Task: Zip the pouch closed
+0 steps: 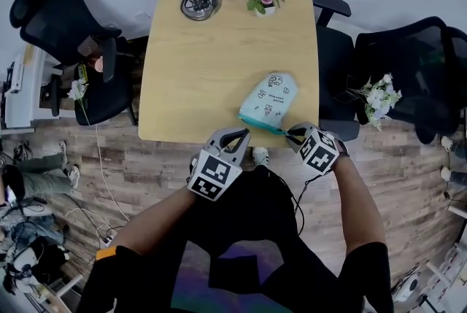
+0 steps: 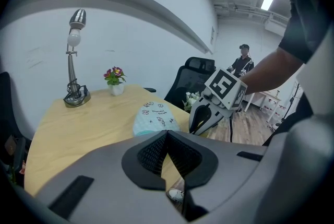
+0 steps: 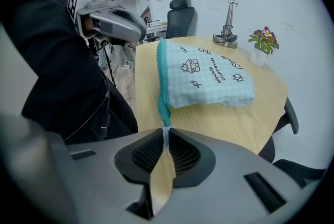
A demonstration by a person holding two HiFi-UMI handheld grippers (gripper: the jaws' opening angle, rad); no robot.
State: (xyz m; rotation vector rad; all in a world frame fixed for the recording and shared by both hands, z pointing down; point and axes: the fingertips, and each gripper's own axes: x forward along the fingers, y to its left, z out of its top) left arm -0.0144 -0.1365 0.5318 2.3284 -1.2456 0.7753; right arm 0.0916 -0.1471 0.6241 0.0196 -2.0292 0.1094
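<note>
Head view first: the pale blue pouch (image 1: 270,100) lies flat at the near right corner of the counter (image 1: 197,71), its teal zipper (image 1: 261,125) running along the edge nearest the person. The right hand-held gripper (image 1: 291,133) sits right at the zipper's right end. The left hand-held gripper (image 1: 239,133) hangs just off the left end, at the counter's rim.

Left gripper view now: the jaw tips of the left hand-held gripper (image 2: 167,133) meet with nothing between them, so it's closed and empty. The pouch (image 2: 151,116) lies just beyond and a touch left of those tips. The right hand-held gripper (image 2: 195,128) is angled down at the pouch's far end.

Right gripper view: this is the telling one. The right hand-held gripper (image 3: 166,135) has narrowed onto a thin pale pull tab (image 3: 166,130) at the near end of the zipper (image 3: 163,82). The pads are pinching it. The pouch (image 3: 209,77) stretches straight ahead from the jaws, and the left hand-held gripper (image 3: 140,35) hovers near its far corner, apparently not touching.

I'd say the grip on the tab is made. The draw along the zipper remains, and the left side has yet to pin the pouch. How far the teeth are already joined, I can't make out.
</note>
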